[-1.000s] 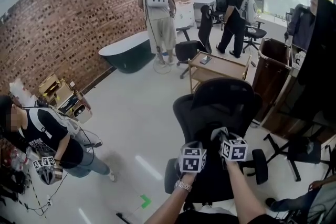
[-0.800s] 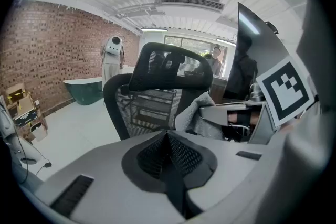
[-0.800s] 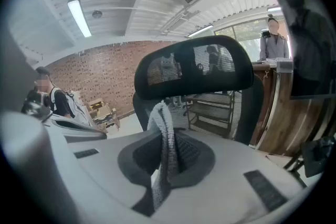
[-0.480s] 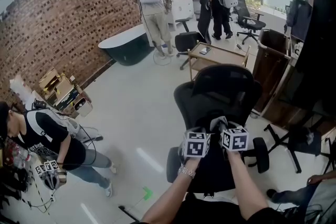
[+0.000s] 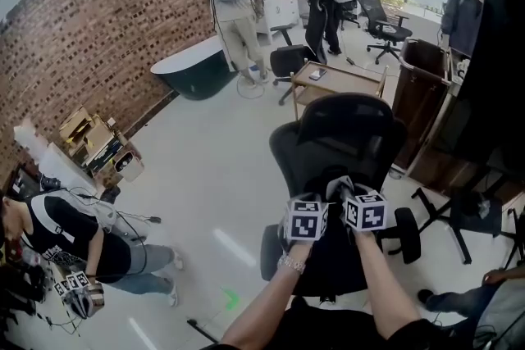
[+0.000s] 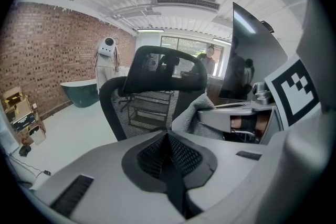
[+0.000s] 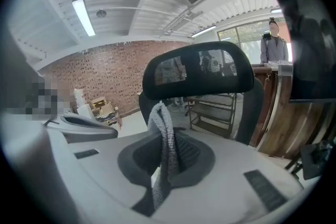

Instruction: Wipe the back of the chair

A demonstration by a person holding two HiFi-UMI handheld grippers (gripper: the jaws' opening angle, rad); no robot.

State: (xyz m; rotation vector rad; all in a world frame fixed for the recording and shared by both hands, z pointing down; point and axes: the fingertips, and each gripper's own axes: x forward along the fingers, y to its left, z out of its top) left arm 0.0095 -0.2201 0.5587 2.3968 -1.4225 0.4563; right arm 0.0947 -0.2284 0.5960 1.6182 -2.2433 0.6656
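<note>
A black mesh office chair (image 5: pixel 344 139) stands right in front of me, its back and headrest (image 6: pixel 165 68) facing both grippers. My right gripper (image 5: pixel 351 194) is shut on a grey cloth (image 7: pixel 164 136) that hangs from its jaws, just short of the chair back (image 7: pixel 220 107). My left gripper (image 5: pixel 317 199) is close beside it on the left, shut with nothing between its jaws. In the left gripper view the left gripper (image 6: pixel 168 136) sees the cloth (image 6: pixel 194 113) at its right. In the right gripper view the right gripper (image 7: pixel 167 144) points up at the headrest (image 7: pixel 197 71).
A wooden trolley (image 5: pixel 340 84) stands behind the chair, a dark tub (image 5: pixel 193 71) by the brick wall. Two people (image 5: pixel 231 8) stand at the back; another person (image 5: pixel 70 238) crouches at the lower left. A dark cabinet (image 5: pixel 422 106) and a second chair's base (image 5: pixel 459 225) are at the right.
Both grippers stay by the chair back with the cloth held. The person in black at the back has walked further away to the left; the crouching person sits lower in the view.
</note>
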